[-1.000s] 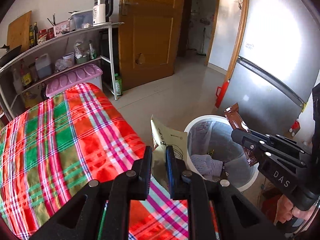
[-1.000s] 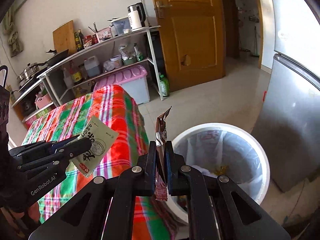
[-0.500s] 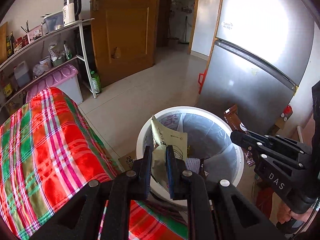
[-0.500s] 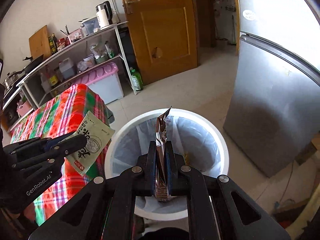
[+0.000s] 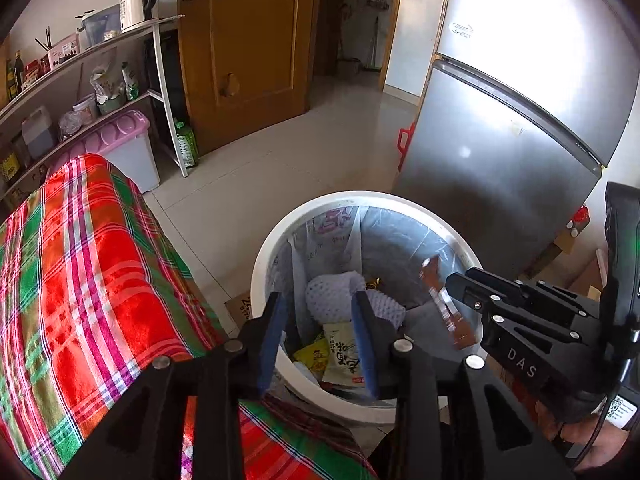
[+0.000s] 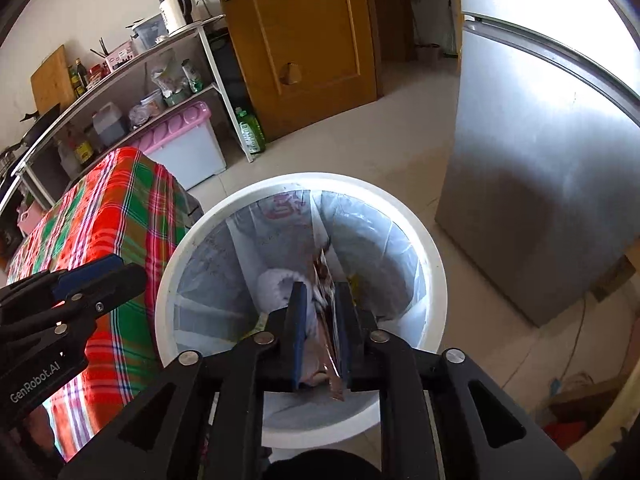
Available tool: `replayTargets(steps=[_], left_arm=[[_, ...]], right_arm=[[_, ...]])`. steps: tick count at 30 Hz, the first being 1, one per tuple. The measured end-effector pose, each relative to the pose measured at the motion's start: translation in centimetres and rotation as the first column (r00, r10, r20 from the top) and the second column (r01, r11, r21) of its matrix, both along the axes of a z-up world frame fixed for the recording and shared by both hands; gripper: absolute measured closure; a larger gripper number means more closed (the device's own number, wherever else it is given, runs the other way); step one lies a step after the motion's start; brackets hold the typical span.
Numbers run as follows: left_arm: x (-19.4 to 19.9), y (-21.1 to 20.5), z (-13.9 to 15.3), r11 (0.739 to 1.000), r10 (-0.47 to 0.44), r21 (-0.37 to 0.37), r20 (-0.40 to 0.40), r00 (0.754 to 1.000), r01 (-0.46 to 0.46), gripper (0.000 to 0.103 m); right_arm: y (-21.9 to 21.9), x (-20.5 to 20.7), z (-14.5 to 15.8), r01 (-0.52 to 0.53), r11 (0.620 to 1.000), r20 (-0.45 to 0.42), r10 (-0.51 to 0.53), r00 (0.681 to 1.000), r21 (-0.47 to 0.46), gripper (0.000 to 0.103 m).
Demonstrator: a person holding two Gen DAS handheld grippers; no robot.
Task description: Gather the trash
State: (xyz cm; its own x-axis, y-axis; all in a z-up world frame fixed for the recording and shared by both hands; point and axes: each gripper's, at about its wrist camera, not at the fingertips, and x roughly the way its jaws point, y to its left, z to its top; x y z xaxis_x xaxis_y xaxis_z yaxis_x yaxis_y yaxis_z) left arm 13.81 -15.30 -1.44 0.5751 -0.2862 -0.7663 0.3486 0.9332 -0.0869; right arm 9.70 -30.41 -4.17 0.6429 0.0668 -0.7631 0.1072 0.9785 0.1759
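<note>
Just one wrapper, one bin.

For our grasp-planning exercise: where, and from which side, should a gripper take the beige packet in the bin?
Probably pinch the upper edge of the beige packet, coming down through the open top of the white bin: the packet is thin and lies tilted, and the walls block the sides.

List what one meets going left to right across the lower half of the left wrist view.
Plaid tablecloth → left gripper, jaws apart → white trash bin holding a beige packet → brown wrapper over the bin → right gripper.
</note>
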Motion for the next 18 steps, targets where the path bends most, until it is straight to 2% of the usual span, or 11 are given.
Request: replayTargets(steps=[2,3,10,18], left_arm=[[-0.1,0.1,0.0,1.000,0.005,-0.004,0.001,1.000,-0.005,0.053],[-0.2,0.1,0.1,1.000,0.005,-0.008,0.001,1.000,-0.005,0.052],[-1.2,0.9,0.8,1.000,0.020,-0.019,0.030,0.999,-0.020,0.041],[-3.1,2.2,1.7,0.998,0.068,-0.016,0.087,0.994,-0.067,0.036]], right_arm=[[-0.1,-0.1,-0.1,0.002,1.000,0.000,-0.002,1.000,0.010,0.063],[-0.1,-0.2,-0.2,0.003,1.000,0.002,-0.003,1.000,0.012,0.061],[0.2,-1.4,0.7,0.014,1.000,0.041,-0.014,0.999,0.008,0.061],[1.5,-4.4,2.3,0.054,0.998,0.131,-0.049,0.990,-0.031,0.061]])
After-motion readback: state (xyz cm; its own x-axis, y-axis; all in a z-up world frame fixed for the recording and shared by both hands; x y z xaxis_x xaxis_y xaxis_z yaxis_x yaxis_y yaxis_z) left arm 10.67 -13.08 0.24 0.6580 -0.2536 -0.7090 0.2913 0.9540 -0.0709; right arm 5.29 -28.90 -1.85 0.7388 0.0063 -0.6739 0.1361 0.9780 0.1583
